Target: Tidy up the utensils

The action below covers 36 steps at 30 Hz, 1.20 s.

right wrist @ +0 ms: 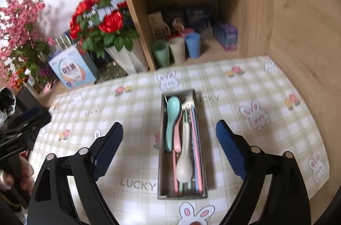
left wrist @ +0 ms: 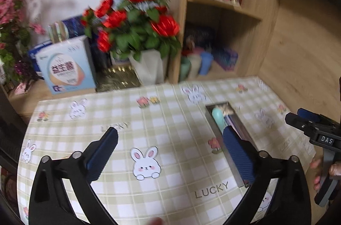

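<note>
2 grippers, left gripper [left wrist: 168, 152] and right gripper [right wrist: 169, 145], hang open and empty above the metal tray [right wrist: 162, 161], because all utensils seem already sorted inside it.

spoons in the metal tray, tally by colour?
In the metal tray, right wrist view:
Teal spoon: 1
Pink spoon: 1
White spoon: 1
Total: 3 spoons. The thin chopstick-like pieces beside them are too blurred to count. Both grippers are open, holding nothing.
</note>
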Each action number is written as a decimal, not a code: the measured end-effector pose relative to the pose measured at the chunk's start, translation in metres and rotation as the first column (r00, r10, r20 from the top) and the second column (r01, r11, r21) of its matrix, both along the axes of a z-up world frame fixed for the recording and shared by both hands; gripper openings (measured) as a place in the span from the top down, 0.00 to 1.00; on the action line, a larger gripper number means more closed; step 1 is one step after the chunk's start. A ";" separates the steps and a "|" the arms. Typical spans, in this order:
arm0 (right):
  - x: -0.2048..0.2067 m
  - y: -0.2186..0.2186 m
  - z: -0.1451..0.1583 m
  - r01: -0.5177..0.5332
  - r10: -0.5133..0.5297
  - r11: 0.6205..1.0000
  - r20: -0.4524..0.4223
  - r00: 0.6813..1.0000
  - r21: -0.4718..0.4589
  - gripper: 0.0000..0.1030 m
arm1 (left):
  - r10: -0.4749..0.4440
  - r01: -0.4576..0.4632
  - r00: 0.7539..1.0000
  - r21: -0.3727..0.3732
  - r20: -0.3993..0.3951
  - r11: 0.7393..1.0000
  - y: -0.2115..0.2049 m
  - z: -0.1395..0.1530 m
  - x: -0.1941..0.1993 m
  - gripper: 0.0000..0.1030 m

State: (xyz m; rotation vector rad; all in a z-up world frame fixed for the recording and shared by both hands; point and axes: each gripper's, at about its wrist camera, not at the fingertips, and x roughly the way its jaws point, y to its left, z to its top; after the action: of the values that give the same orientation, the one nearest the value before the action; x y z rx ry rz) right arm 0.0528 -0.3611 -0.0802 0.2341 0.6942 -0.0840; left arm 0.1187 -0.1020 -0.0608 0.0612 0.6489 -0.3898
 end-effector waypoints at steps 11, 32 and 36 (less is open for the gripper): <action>-0.017 0.038 0.048 -0.044 0.051 0.996 0.103 0.993 -0.077 0.16 | 0.098 -0.088 0.989 -0.088 0.107 0.992 0.060 0.052 -0.038 0.06; -0.033 0.060 0.061 -0.045 0.061 0.991 0.130 0.990 -0.124 0.16 | 0.183 -0.175 0.969 -0.060 0.168 0.983 0.086 0.062 -0.067 0.06; -0.032 0.061 0.061 -0.045 0.061 0.991 0.129 0.990 -0.124 0.16 | 0.187 -0.180 0.968 -0.054 0.165 0.982 0.087 0.061 -0.069 0.06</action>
State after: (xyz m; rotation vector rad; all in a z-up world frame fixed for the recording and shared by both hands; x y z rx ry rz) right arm 0.0205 -0.3005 -0.0192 0.1041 0.5602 -0.0581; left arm 0.0497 -0.0150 0.0002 -0.0024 0.4739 -0.2151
